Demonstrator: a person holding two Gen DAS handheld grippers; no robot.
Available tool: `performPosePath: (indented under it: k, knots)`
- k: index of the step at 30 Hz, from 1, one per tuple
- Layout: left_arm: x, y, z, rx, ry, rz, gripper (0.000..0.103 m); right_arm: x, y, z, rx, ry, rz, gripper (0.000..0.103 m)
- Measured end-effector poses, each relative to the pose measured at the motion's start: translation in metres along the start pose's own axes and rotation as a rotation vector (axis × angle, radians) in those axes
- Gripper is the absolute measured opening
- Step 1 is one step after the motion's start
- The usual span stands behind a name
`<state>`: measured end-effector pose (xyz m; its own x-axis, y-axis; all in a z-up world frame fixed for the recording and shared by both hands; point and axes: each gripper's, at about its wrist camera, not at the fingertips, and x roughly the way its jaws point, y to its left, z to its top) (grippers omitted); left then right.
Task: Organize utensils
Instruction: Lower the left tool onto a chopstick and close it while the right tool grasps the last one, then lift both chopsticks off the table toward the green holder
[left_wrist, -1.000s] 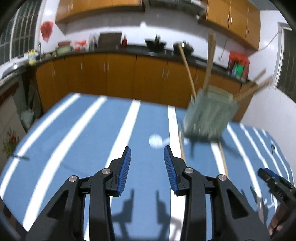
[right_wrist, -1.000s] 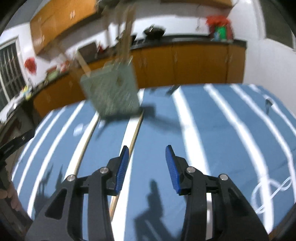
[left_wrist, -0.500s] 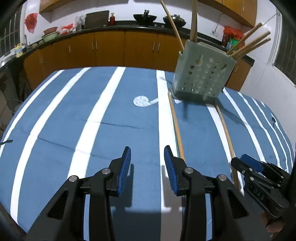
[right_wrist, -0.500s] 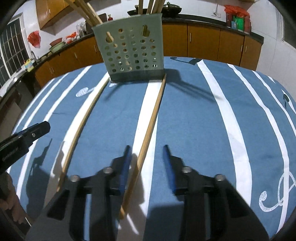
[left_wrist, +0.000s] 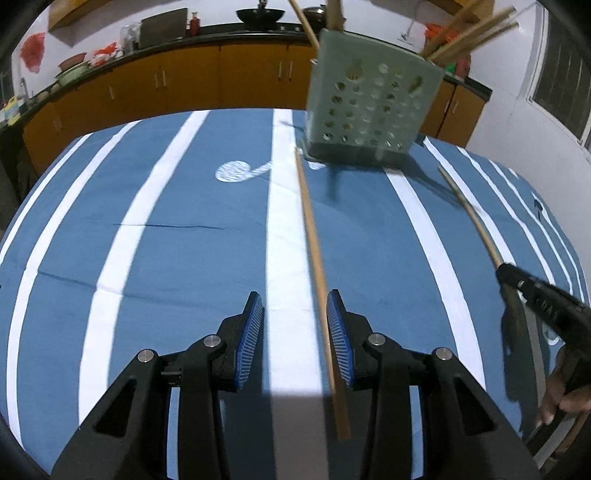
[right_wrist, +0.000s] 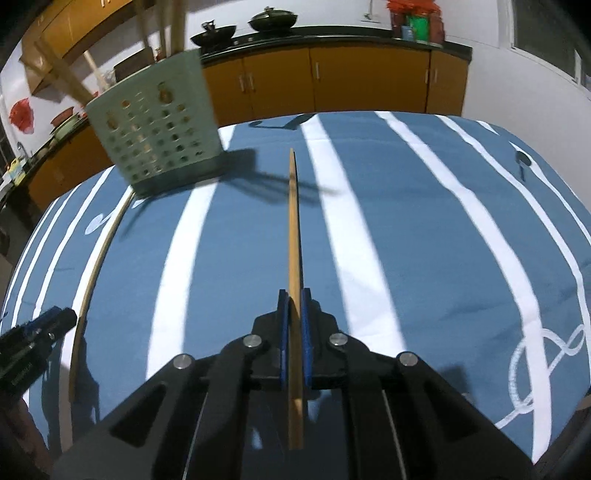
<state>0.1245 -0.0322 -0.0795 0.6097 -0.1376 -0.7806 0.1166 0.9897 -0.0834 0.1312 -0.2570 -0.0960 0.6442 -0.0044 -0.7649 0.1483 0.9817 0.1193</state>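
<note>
1. My right gripper (right_wrist: 291, 314) has just been closing, and its jaws now pinch a long thin wooden chopstick (right_wrist: 293, 236) near its butt end. The stick runs straight out ahead of the jaws, its tip pointing across the blue-and-white striped cloth on the surface (right_wrist: 424, 258).

2. The pale green perforated plastic utensil holder (right_wrist: 159, 129) stands ahead and to the left of that stick's tip, well apart from it, with other wooden sticks already leaning inside.

3. My left gripper (left_wrist: 295, 332) hangs with its jaws partly open and gripping nothing. A second wooden chopstick (left_wrist: 314, 251) lies flat on the cloth, its near end passing between the jaws, just beside the right-hand pad; I can't tell whether it touches.

4. That second stick's long axis runs nearly along the line the left gripper points, and its far tip ends just at the base of the holder (left_wrist: 369, 107).

5. I judge the next move turns on this: the held stick lies along the right gripper's own line, so its tip must swing left and tilt up over the holder's rim before dropping in.

6. For the stick on the cloth, the left gripper is plainly the nearer one; it looks to need only a small sideways centring before closing.
</note>
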Motion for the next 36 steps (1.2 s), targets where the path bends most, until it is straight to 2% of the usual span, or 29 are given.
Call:
performPosePath:
  k: [2,4,6,7,13,16,25,36]
  knots:
    - [0.004,-0.004,0.0,0.012,0.006,0.007,0.034,-0.001,-0.005,0.0,0.008,-0.002,0.0,0.008]
    - [0.006,-0.009,0.001,0.03,-0.001,0.041,0.025,0.0,-0.005,0.001,0.007,-0.002,0.003,0.008]
    - [0.009,-0.009,0.004,0.034,-0.005,0.061,0.01,0.0,-0.003,0.001,0.001,-0.004,0.008,0.008]
    - [0.009,-0.006,0.005,0.027,-0.003,0.063,0.008,0.0,-0.001,0.001,-0.007,-0.006,0.011,0.008]
    - [0.012,0.031,0.016,-0.057,-0.008,0.105,0.008,-0.001,0.006,0.001,-0.039,-0.018,0.019,0.008]
    - [0.012,0.048,0.018,-0.083,-0.009,0.092,0.008,0.002,0.009,0.002,-0.047,-0.017,0.018,0.008]
    - [0.014,0.051,0.019,-0.055,-0.025,0.082,0.009,0.011,0.015,0.005,-0.098,-0.015,-0.024,0.008]
    - [0.014,0.053,0.019,-0.063,-0.026,0.073,0.009,0.013,0.012,0.006,-0.094,-0.013,-0.027,0.01]
